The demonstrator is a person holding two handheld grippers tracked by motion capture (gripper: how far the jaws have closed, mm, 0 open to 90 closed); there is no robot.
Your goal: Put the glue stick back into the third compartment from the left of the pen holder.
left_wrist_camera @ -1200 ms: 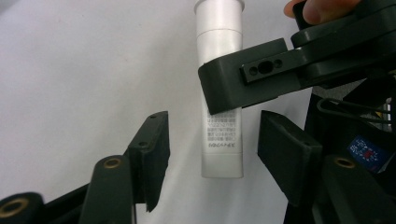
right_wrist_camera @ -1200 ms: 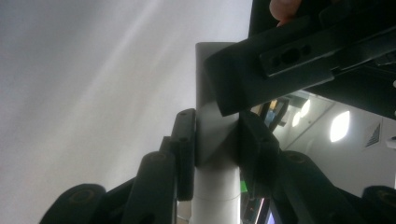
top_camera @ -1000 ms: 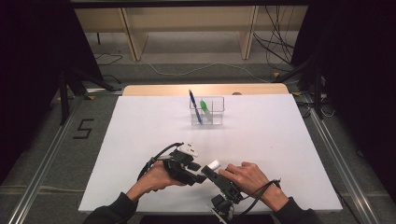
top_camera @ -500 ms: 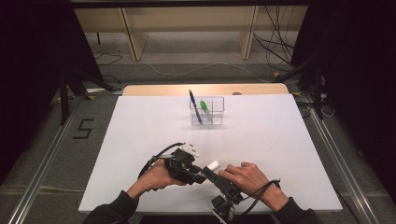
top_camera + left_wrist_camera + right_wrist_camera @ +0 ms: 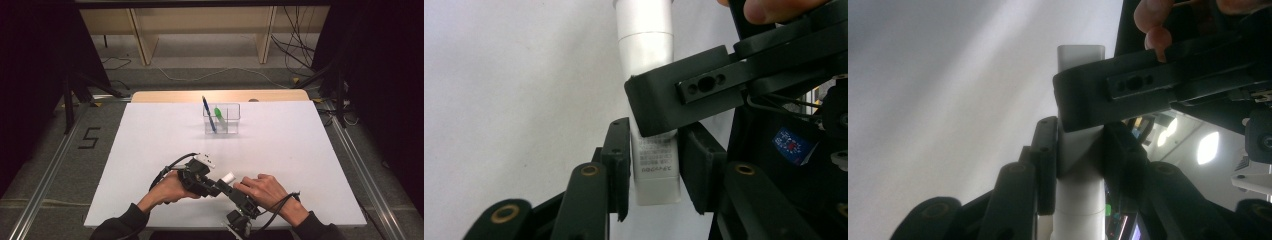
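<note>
Closing is the one change from the earlier frame: the left tongs have just been drawing their jaws in around the white marker, while both hands sit in the same spot near the front edge of the bench, well short of the clear holder.

Going left to right from that holder as the landmark: the left hand lies in front of it and to its left, its tongs pointing rightward. In the left gripper view the labelled end of the marker stands between the two pads; the left pad looks to touch it, the right pad sits just beside it with a thin gap, so a firm grip there is not certain. The marker hangs above the bench, in front of the holder. The right tongs, in front and slightly right of the holder, are closed on the marker's barrel near its cap, as the right gripper view shows.

As a judgement, a blue pen and a green marker already stand in the holder. The white one is mid handover or about to be uncapped, and still has to be carried back to the holder.
</note>
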